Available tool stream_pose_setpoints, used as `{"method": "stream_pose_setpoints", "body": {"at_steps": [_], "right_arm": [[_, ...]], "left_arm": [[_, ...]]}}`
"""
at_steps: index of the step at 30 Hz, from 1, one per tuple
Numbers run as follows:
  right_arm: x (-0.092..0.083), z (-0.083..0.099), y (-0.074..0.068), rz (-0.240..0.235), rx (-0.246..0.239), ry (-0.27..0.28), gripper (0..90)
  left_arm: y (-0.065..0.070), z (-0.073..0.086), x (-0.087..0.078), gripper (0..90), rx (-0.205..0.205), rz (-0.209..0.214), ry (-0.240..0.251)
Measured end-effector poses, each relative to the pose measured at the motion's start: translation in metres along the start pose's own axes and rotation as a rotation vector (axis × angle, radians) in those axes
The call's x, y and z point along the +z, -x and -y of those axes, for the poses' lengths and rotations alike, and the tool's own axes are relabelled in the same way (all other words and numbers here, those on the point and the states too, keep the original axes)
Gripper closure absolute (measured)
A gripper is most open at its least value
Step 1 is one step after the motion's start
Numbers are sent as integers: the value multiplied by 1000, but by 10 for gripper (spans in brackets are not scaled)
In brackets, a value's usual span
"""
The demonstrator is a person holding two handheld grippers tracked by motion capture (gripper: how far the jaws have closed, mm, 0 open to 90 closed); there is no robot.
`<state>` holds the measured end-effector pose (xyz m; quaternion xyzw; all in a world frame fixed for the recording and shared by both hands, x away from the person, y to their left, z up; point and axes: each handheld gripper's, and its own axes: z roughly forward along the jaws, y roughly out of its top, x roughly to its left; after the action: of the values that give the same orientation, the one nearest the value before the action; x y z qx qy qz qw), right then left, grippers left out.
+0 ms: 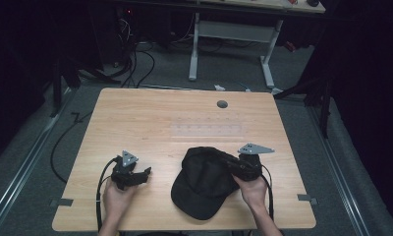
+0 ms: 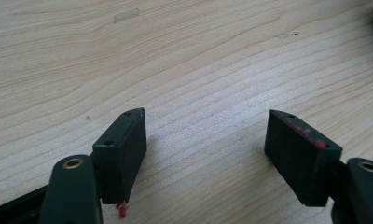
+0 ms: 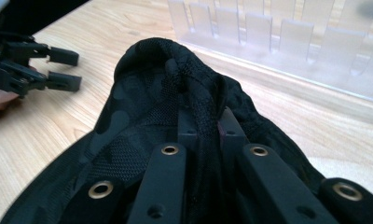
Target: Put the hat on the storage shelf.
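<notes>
A black cap (image 1: 202,179) lies on the wooden table (image 1: 184,123) near its front edge, brim toward the person. My right gripper (image 1: 232,166) is at the cap's right side, shut on a fold of the crown. In the right gripper view the two jaws pinch a ridge of black mesh fabric of the cap (image 3: 175,93) at my right gripper (image 3: 204,126). My left gripper (image 1: 144,173) rests on the table left of the cap, apart from it, open. In the left gripper view my left gripper (image 2: 205,135) has only bare wood between its pads.
A clear plastic rack (image 1: 208,130) with several slots lies flat behind the cap; it stands close beyond the fabric as the clear plastic rack (image 3: 278,42). A round grommet hole (image 1: 222,104) is near the far edge. Cables trail from both grippers.
</notes>
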<state>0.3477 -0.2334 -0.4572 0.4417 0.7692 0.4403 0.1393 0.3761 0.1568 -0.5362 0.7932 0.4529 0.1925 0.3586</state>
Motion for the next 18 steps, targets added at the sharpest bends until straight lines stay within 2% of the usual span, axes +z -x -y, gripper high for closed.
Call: {"method": "stream_pose_setpoints", "body": {"at_steps": [18], "right_arm": [[-26, -19, -1, -42, -46, 89, 838]], "left_arm": [[1, -1, 1, 249, 5, 13, -9]]}}
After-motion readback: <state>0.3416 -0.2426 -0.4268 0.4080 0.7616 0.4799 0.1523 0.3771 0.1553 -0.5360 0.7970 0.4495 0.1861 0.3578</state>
